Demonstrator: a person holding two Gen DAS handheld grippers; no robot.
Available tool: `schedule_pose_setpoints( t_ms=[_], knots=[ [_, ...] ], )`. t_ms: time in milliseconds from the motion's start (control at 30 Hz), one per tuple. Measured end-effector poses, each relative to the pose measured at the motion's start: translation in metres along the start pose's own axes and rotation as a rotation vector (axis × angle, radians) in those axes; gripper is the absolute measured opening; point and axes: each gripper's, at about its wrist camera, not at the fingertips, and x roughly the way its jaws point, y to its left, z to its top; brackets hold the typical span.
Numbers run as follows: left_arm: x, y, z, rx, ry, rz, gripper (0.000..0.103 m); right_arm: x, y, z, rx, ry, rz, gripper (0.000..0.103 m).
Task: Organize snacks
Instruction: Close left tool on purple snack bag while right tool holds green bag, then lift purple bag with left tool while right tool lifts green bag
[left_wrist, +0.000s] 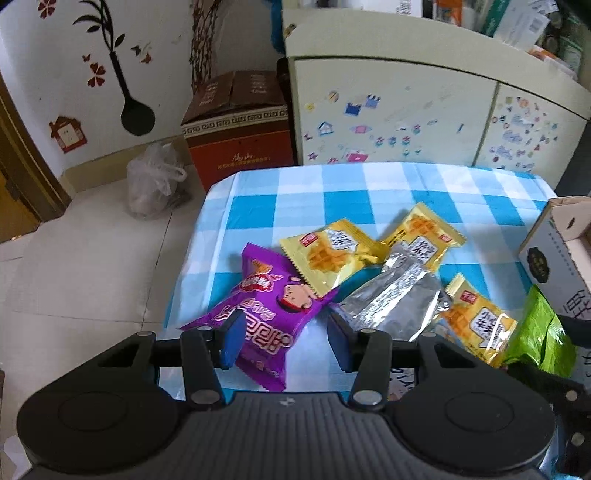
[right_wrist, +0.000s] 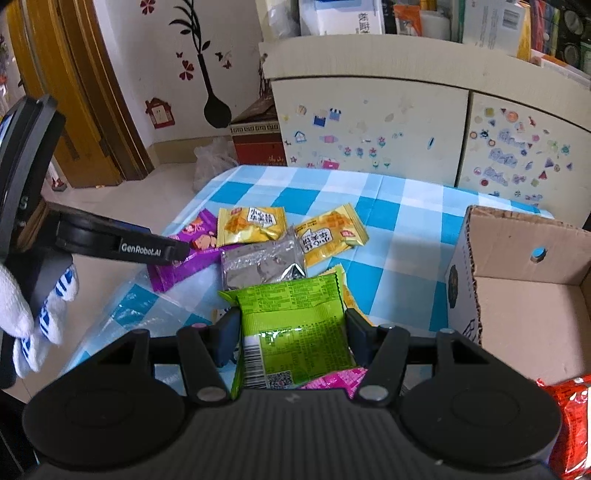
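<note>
My right gripper (right_wrist: 291, 338) is clamped on the green packet (right_wrist: 295, 325), its long axis running away from me; the cardboard box (right_wrist: 532, 310) sits just right, while my left gripper (left_wrist: 282, 345) holds the purple packet (left_wrist: 266, 314)

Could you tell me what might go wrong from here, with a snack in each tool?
The left tool pinches only one end of the purple packet, so it could slip out or snag the yellow packet overlapping it. The right tool's green packet could catch the cardboard box's torn wall going in.
</note>
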Motion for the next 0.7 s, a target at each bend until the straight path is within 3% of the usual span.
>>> schedule_pose_setpoints(
  t_ms=[267, 700],
  knots=[
    [-0.013, -0.004, -0.001, 0.008, -0.018, -0.024, 0.051, -0.018, -0.001, 0.007, 0.013, -0.032, 0.005, 0.06],
    [-0.032, 0.012, 0.006, -0.102, -0.03, -0.12, 0.051, -0.058, -0.017, 0.017, 0.051, -0.065, 0.022, 0.06]
  ],
)
